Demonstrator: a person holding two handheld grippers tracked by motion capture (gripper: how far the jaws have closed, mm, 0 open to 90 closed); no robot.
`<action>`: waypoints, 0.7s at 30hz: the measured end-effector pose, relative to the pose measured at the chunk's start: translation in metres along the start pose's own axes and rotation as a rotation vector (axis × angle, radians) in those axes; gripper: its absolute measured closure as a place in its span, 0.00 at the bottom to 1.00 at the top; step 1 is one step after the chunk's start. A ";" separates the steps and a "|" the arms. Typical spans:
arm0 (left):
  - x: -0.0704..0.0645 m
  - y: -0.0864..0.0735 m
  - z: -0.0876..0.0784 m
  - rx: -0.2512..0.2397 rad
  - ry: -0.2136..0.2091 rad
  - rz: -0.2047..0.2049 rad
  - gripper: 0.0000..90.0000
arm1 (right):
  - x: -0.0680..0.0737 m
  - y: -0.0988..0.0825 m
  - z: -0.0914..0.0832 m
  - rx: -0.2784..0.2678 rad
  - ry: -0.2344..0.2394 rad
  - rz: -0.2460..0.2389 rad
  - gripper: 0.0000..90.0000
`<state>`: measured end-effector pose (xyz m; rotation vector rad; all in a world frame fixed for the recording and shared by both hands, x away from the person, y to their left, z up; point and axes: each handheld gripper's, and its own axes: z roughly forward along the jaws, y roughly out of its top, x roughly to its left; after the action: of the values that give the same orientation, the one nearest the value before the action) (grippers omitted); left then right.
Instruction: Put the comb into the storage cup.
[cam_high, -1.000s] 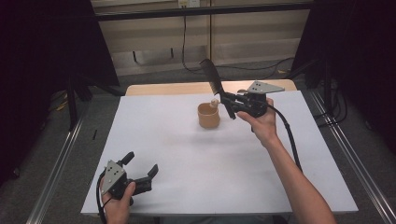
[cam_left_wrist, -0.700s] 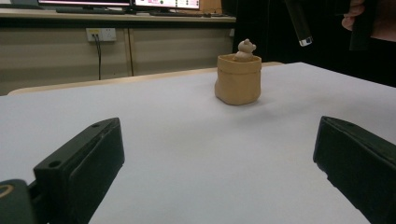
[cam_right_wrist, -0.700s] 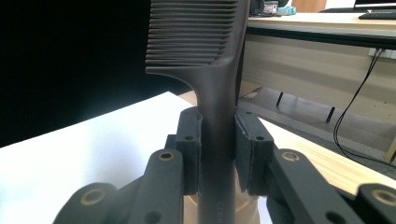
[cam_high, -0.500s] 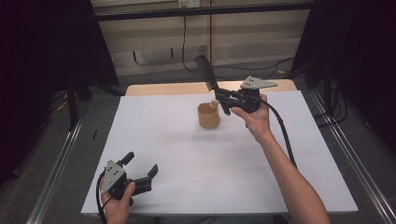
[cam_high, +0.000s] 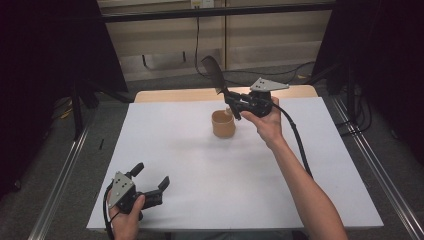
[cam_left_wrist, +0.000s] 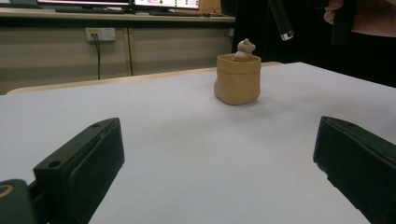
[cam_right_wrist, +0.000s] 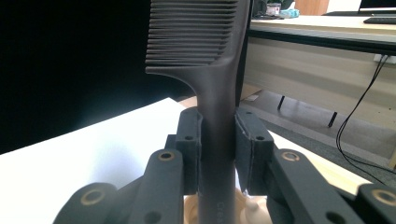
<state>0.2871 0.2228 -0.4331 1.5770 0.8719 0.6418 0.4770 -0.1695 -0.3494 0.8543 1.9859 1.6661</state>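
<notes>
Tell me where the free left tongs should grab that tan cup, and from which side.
Grip the tan cup across its upper body, coming in level from the left tongs' side with jaws straddling it. It stands upright, its soft-looking walls bulge low down, and a small figure pokes above the rim, so a top-down grab looks awkward. The right tongs hold a comb right beside it.
</notes>
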 end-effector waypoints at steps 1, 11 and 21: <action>0.000 0.000 0.000 0.001 0.000 0.000 0.02 | 0.000 0.000 0.000 0.000 0.000 0.000 0.81; 0.001 0.000 0.000 0.006 -0.001 0.004 0.02 | -0.003 0.002 0.015 -0.004 -0.015 0.021 0.81; -0.001 0.000 0.000 0.005 -0.009 0.008 0.02 | -0.005 -0.006 0.030 0.033 -0.022 0.011 0.81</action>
<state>0.2871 0.2221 -0.4332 1.5873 0.8621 0.6383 0.4996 -0.1515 -0.3613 0.8928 2.0033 1.6271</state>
